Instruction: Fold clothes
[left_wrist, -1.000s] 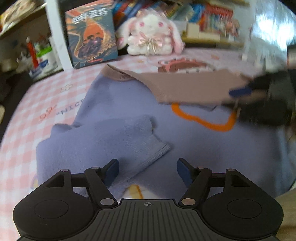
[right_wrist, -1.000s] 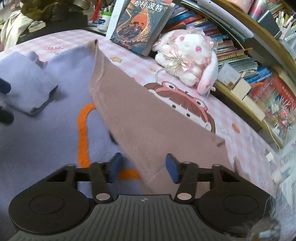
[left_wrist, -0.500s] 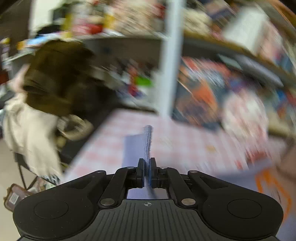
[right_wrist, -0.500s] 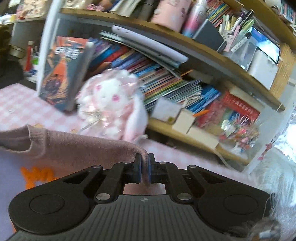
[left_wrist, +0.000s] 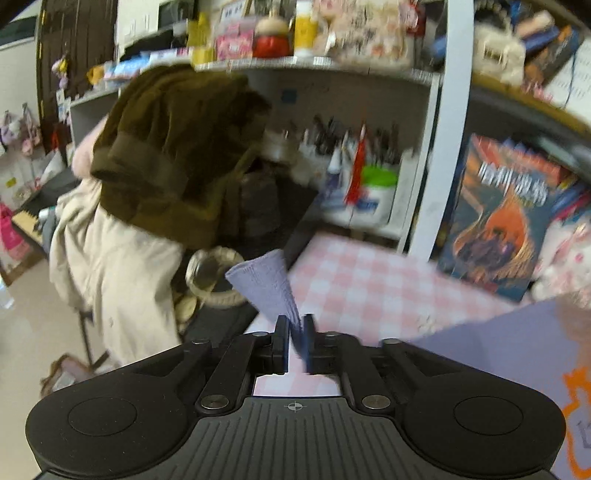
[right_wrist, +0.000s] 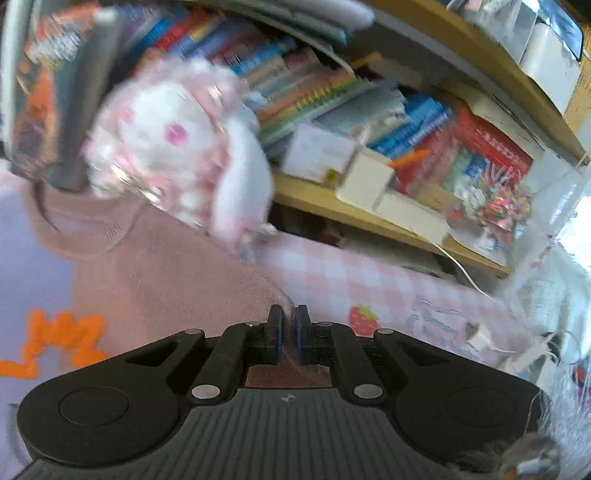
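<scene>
At the bench's left edge, left tongs (left_wrist: 295, 332) clamped on the lavender sleeve cuff (left_wrist: 266, 284), cuff fanning up ahead of the fingers; jaws have just eased open a touch, fabric still pinched between them. Brown coat (left_wrist: 173, 147) hangs off the bench beyond. Lavender sweater (left_wrist: 509, 350) body lies on the pink checked cloth (left_wrist: 369, 280), book (left_wrist: 506, 218) upright at the back edge. Right tongs (right_wrist: 289, 328) clamped on the sweater's mauve-pink panel (right_wrist: 166, 280), jaws also just eased slightly. Plush rabbit (right_wrist: 177, 144) behind, bookshelf (right_wrist: 388, 221) past the back edge.
</scene>
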